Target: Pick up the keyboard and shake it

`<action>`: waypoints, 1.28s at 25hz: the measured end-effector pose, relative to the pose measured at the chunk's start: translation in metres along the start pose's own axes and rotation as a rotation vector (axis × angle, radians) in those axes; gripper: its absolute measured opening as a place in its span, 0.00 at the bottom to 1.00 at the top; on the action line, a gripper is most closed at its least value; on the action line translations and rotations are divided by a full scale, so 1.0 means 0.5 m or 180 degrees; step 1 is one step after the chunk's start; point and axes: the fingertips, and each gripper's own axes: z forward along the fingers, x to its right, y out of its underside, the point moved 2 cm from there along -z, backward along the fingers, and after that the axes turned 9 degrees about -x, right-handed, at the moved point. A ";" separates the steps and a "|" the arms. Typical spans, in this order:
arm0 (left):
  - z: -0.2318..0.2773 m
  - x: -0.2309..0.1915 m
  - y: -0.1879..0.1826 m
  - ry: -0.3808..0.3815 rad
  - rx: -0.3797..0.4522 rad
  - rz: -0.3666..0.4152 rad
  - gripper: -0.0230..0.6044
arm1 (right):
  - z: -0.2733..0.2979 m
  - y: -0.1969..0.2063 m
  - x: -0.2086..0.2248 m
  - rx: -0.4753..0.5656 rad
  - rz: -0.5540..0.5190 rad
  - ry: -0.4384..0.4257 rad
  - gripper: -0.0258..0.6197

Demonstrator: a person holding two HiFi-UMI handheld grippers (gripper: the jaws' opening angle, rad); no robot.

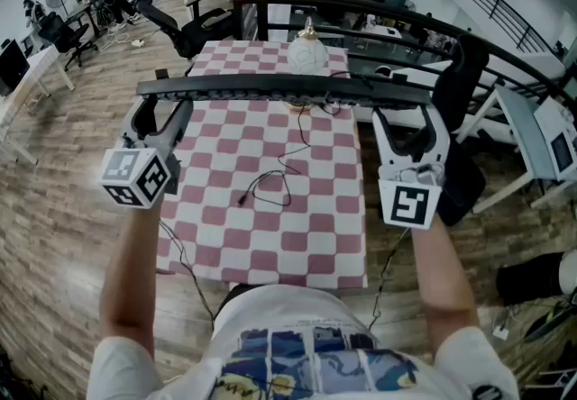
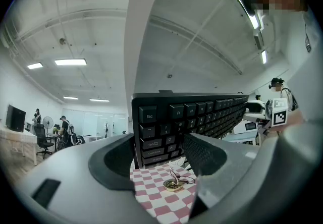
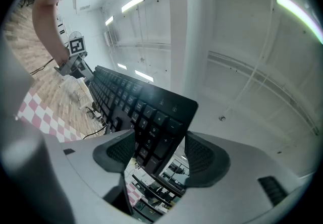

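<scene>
Overhead, one black keyboard (image 1: pixel 288 88) is held level in the air above one desk (image 1: pixel 334 245) covered in red-and-white check, its thin edge turned to the head camera. Two tools carry it. The left tool (image 1: pixel 155 110) is clamped on the Esc end and the right tool (image 1: pixel 410 123) on the number-pad end, each with its pads against the board. One thin black cable (image 1: pixel 270 184) runs down from the keyboard and loops on the cloth. One white rounded vessel (image 1: pixel 306 52) stands near the desk's far edge, and one small brass-coloured object (image 2: pixel 173 184) lies below the keyboard. The near half of the cloth carries only the cable. Wooden floor (image 1: pixel 72 209) lies open along the desk's left and near edges.
</scene>
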 end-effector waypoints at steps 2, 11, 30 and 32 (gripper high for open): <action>0.000 0.000 -0.004 0.0000 0.0008 0.0006 0.50 | 0.000 -0.003 0.002 0.0008 0.0002 0.0002 0.51; 0.003 -0.001 -0.004 0.0004 0.0016 0.0022 0.50 | 0.003 0.001 0.000 -0.0003 0.0017 0.0010 0.51; -0.005 0.004 -0.012 0.0006 0.0037 0.0030 0.50 | -0.005 -0.001 0.003 -0.0016 0.0008 0.0013 0.51; -0.006 0.005 -0.011 0.0006 0.0036 0.0035 0.50 | -0.005 0.001 0.002 -0.0024 0.0017 0.0012 0.51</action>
